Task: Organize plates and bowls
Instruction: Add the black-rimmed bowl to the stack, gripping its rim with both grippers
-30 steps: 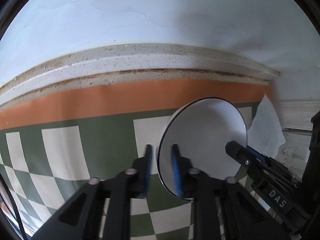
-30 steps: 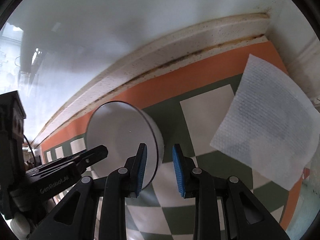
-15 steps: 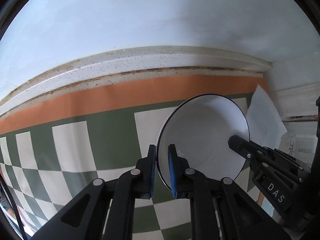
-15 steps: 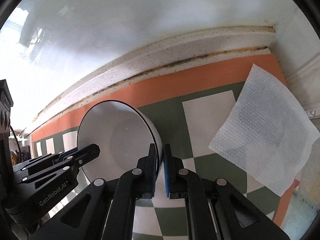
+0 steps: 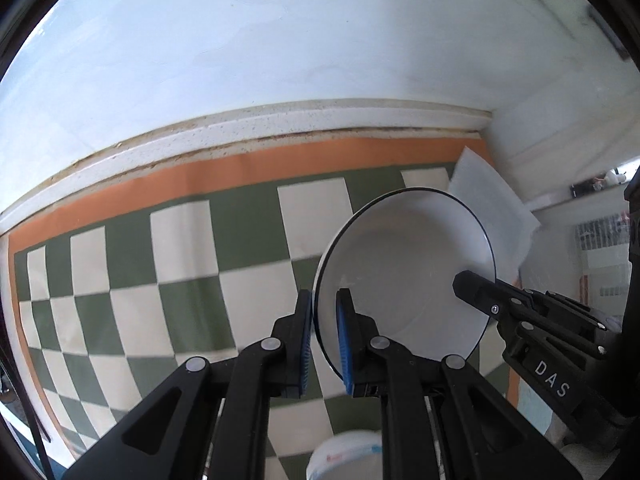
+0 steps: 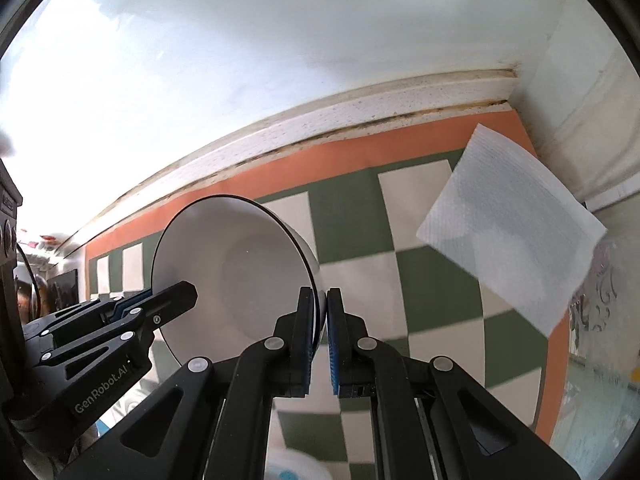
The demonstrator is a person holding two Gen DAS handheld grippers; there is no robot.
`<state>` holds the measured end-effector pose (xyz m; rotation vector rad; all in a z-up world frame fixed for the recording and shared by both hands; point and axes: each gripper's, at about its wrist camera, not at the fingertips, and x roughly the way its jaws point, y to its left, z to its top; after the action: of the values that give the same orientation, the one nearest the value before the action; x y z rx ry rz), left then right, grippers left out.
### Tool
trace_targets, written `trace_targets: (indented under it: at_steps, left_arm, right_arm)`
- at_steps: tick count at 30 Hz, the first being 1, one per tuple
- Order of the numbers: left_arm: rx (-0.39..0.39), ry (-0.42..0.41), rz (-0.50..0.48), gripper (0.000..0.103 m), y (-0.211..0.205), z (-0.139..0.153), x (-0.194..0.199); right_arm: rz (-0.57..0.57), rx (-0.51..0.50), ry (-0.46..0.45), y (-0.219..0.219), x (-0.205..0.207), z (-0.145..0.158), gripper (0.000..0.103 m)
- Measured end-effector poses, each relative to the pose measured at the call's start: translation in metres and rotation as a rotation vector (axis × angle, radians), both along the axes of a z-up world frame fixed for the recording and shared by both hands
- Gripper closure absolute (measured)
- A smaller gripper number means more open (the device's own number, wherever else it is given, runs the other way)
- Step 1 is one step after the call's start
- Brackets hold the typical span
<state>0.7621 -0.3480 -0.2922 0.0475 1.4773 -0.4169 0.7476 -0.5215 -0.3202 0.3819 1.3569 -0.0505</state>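
Observation:
A white bowl with a thin dark rim [image 5: 404,272] is held in the air above the checkered mat, tilted on its side. My left gripper [image 5: 323,322] is shut on its left rim. My right gripper [image 6: 323,318] is shut on the opposite rim of the same bowl [image 6: 232,264]. Each gripper shows in the other's view, the right one in the left wrist view [image 5: 520,320] and the left one in the right wrist view [image 6: 120,320].
A green and cream checkered mat [image 5: 180,264] with an orange border covers the counter against a white wall. A white paper napkin [image 6: 508,224] lies at the far right corner. A white container with blue and red print [image 5: 344,456] sits below the grippers.
Both grippers closed on the bowl's rim and lifted it up and back from the mat; more of the checkered mat now shows beneath.

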Motion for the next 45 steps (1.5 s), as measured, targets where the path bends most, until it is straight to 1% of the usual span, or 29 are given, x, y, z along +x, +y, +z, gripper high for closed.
trace_targets:
  at_steps: [1,4,9,13,16,20,23,30,35,40,45]
  left_arm:
    - [-0.002,-0.003,-0.001,0.093,-0.001,0.002,-0.006]
    - [-0.013,-0.015,-0.011,0.093,0.005,0.016,-0.027]
    - [-0.024,-0.028,-0.032,0.093,0.015,0.029,-0.058]
    - [-0.029,-0.029,-0.050,0.093,0.022,0.034,-0.082]
    - [-0.034,-0.021,-0.066,0.093,0.029,0.035,-0.102]
    - [-0.034,0.001,-0.081,0.093,0.038,0.029,-0.127]
    - [-0.029,0.029,-0.092,0.093,0.042,0.019,-0.142]
    - [-0.005,0.112,-0.110,0.093,0.045,-0.015,-0.166]
    - [0.007,0.114,-0.118,0.093,0.042,-0.023,-0.174]
    - [0.024,0.110,-0.133,0.093,0.038,-0.023,-0.177]
    - [0.037,0.126,-0.140,0.093,0.036,-0.028,-0.180]
  right_arm:
    - [-0.002,0.001,-0.005,-0.001,-0.013,0.009,0.095]
    - [-0.004,0.002,-0.017,0.005,-0.034,0.023,0.095]
    - [-0.011,0.006,-0.034,0.015,-0.076,0.043,0.095]
    - [-0.020,0.009,-0.042,0.025,-0.110,0.053,0.095]
    - [-0.027,0.014,-0.041,0.032,-0.134,0.054,0.095]
    - [-0.033,0.025,-0.030,0.040,-0.162,0.050,0.095]
    - [-0.034,0.025,-0.013,0.048,-0.182,0.044,0.095]
    - [-0.041,0.031,0.049,0.056,-0.212,0.016,0.095]
    - [-0.047,0.037,0.079,0.056,-0.221,0.000,0.095]
    - [-0.052,0.049,0.092,0.052,-0.225,-0.004,0.095]
    - [-0.044,0.054,0.106,0.052,-0.226,-0.006,0.095]
